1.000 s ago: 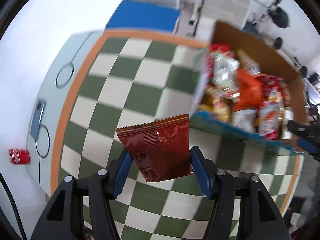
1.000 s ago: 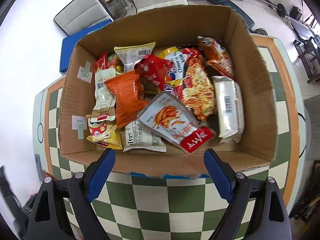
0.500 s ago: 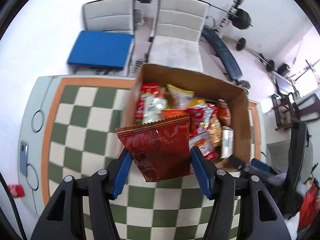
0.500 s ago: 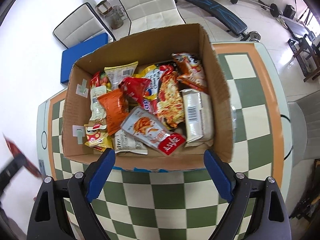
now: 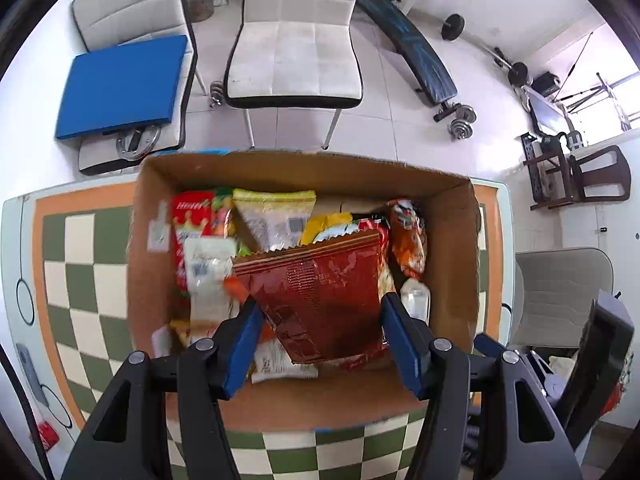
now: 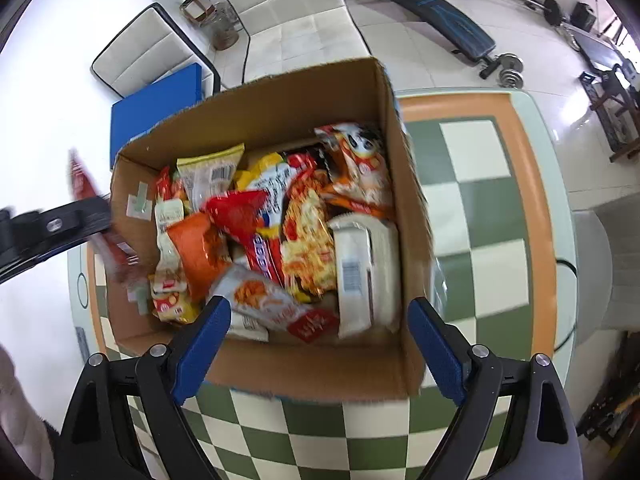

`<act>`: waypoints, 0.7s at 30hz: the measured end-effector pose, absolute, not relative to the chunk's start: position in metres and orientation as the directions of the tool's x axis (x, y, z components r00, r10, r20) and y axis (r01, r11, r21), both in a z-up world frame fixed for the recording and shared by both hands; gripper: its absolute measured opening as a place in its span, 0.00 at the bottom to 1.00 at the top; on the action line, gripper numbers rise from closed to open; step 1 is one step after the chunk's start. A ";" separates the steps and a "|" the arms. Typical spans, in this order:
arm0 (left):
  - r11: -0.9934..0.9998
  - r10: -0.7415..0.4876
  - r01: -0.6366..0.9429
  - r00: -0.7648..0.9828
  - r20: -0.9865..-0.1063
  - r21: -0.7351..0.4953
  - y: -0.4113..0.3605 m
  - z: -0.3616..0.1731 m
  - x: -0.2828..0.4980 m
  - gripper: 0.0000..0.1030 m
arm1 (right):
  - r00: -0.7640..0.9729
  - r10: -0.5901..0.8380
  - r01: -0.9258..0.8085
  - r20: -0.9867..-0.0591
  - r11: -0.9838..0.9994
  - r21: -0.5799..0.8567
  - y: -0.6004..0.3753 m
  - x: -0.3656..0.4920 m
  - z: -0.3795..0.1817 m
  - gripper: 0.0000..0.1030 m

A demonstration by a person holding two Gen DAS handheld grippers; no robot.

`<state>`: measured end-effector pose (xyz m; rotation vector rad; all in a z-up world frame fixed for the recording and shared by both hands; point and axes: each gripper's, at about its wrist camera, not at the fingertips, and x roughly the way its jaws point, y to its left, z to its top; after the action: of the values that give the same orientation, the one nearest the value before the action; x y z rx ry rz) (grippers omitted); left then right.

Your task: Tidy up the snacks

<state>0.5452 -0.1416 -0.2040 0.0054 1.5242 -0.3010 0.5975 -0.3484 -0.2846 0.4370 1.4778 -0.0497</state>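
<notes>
We see white chairs [image 5: 294, 36] beyond the checkered surface [image 6: 484, 216] | cardboard box [image 5: 452, 216] crammed with snack packets | left tongs [image 5: 320, 336] pinch dark-red packet [image 5: 320, 288] above box | right tongs [image 6: 320, 340] spread, empty, at near box wall.

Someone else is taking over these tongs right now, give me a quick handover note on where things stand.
Left tongs: shut on the dark red snack packet, held above the open cardboard box.
Right tongs: open, holding nothing, at the box's near wall.
Box: on the green checkered table, already packed with snack bags, among them a white packet along the right wall and an orange bag at left.
Done: many snacks boxed.
Left: lower and release the red packet into the box. A red can lies beyond the table's left edge; whether it belongs is unclear.
</notes>
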 end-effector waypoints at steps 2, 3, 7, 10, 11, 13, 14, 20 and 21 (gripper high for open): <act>0.962 -0.180 0.210 0.004 -0.984 -0.175 -0.150 -0.211 0.555 0.56 | 0.095 0.233 0.288 -0.968 0.924 0.251 -0.348 0.609 -0.289 0.89; 0.962 -0.176 0.212 -0.001 -0.984 -0.172 -0.154 -0.215 0.560 0.56 | 0.091 0.223 0.283 -0.971 0.929 0.240 -0.348 0.615 -0.291 0.89; 0.958 -0.164 0.233 -0.026 -0.986 -0.166 -0.165 -0.225 0.573 0.57 | 0.072 0.206 0.271 -0.976 0.938 0.218 -0.346 0.630 -0.301 0.89; 0.958 -0.159 0.238 -0.030 -0.987 -0.161 -0.169 -0.229 0.576 0.56 | 0.064 0.211 0.275 -0.975 0.936 0.220 -0.345 0.634 -0.306 0.89; 0.958 -0.153 0.240 -0.024 -0.988 -0.155 -0.169 -0.230 0.576 0.56 | 0.063 0.214 0.277 -0.975 0.935 0.223 -0.345 0.635 -0.308 0.89; 0.961 -0.155 0.226 -0.028 -0.987 -0.158 -0.167 -0.232 0.575 0.56 | 0.061 0.212 0.277 -0.975 0.935 0.220 -0.345 0.635 -0.311 0.89; 0.961 -0.162 0.223 -0.032 -0.986 -0.165 -0.165 -0.232 0.574 0.57 | 0.060 0.212 0.278 -0.976 0.935 0.220 -0.345 0.635 -0.312 0.89; 0.962 -0.163 0.219 -0.006 -0.987 -0.160 -0.154 -0.234 0.563 0.66 | 0.057 0.216 0.280 -0.975 0.933 0.223 -0.342 0.630 -0.313 0.89; 0.964 -0.157 0.219 0.012 -0.988 -0.150 -0.152 -0.232 0.560 0.74 | 0.060 0.211 0.278 -0.976 0.935 0.220 -0.340 0.629 -0.312 0.89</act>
<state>0.5599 -0.1515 -0.2324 0.0504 1.5315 -0.2936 0.6286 -0.3403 -0.3119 0.3971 1.5225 -0.0530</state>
